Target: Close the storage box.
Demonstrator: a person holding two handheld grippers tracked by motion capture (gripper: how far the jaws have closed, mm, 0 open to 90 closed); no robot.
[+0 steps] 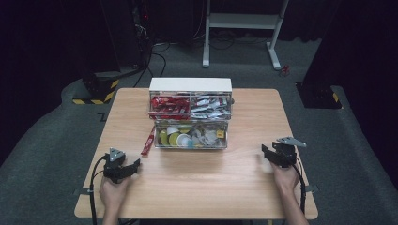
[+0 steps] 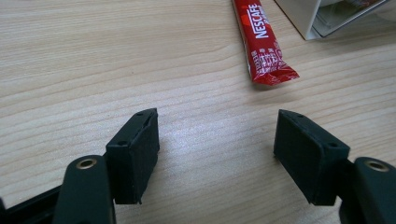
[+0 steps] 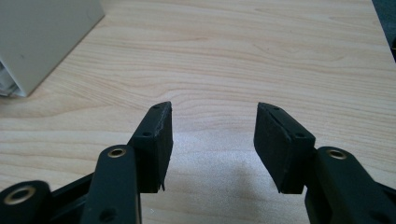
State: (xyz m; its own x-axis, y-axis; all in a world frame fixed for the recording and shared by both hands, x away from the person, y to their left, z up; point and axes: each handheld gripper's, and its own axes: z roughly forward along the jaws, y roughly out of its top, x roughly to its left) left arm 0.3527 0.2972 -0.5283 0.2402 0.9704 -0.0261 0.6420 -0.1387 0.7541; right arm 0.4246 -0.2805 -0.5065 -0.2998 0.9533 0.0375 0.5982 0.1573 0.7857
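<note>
A red Nescafe stick sachet (image 1: 149,141) lies on the wooden table (image 1: 197,187) just left of a clear two-tier organiser box (image 1: 190,113). In the left gripper view the sachet (image 2: 263,43) lies ahead and slightly right of my open jaws. My left gripper (image 1: 136,164) rests low at the table's front left, open and holding nothing. At the front right my right gripper (image 1: 265,153) is open too, with bare wood between its fingers (image 3: 154,140).
The organiser's upper tier holds red sachets (image 1: 169,105) and silver sachets (image 1: 212,105); its lower tier holds round capsules and small packets (image 1: 190,135). Its white side (image 3: 42,37) stands to the far left in the right gripper view. A white desk frame (image 1: 241,23) stands beyond the table.
</note>
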